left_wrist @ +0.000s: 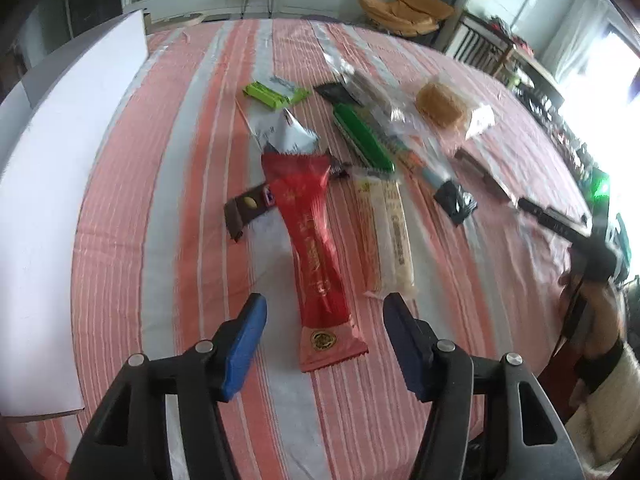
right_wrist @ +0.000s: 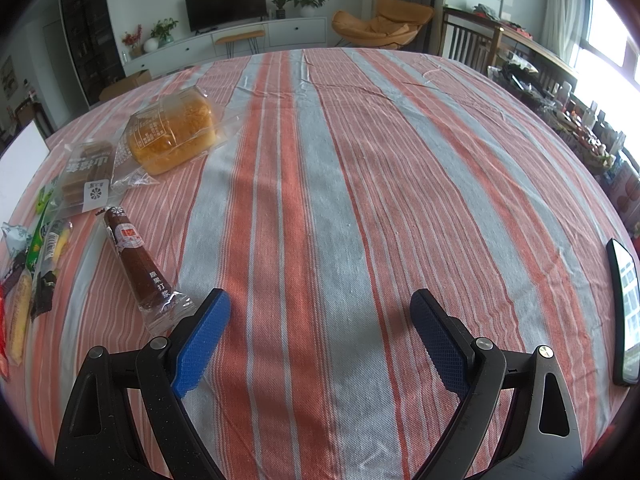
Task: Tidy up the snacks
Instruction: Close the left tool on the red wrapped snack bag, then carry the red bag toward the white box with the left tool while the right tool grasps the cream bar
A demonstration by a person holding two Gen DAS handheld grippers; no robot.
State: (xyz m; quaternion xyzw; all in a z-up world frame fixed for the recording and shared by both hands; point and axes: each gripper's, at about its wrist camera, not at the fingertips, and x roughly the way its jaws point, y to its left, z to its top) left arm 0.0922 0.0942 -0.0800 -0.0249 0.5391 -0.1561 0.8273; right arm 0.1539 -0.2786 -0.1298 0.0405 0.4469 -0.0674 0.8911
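Note:
A long red snack packet point(left_wrist: 316, 248) lies flat on the striped tablecloth point(left_wrist: 168, 200). Its near end sits between the blue pads of my left gripper point(left_wrist: 325, 304), which is open and does not press on it. Beside it are a cream bar point(left_wrist: 390, 232), a green stick pack point(left_wrist: 362, 136), a silver-white packet point(left_wrist: 286, 132), lime packets point(left_wrist: 272, 94) and a small brown packet point(left_wrist: 246, 210). My right gripper point(right_wrist: 322, 300) stands open over bare cloth. To its left lie a brown stick snack point(right_wrist: 136, 264), a bagged bread point(right_wrist: 176, 136) and a clear biscuit pack point(right_wrist: 86, 172).
A white board point(left_wrist: 60, 200) lies along the table's left side. A dark phone-like slab point(right_wrist: 624, 316) rests near the right edge. A person's hand point(left_wrist: 600, 320) with the other gripper shows at the right of the left wrist view. Furniture stands beyond the table.

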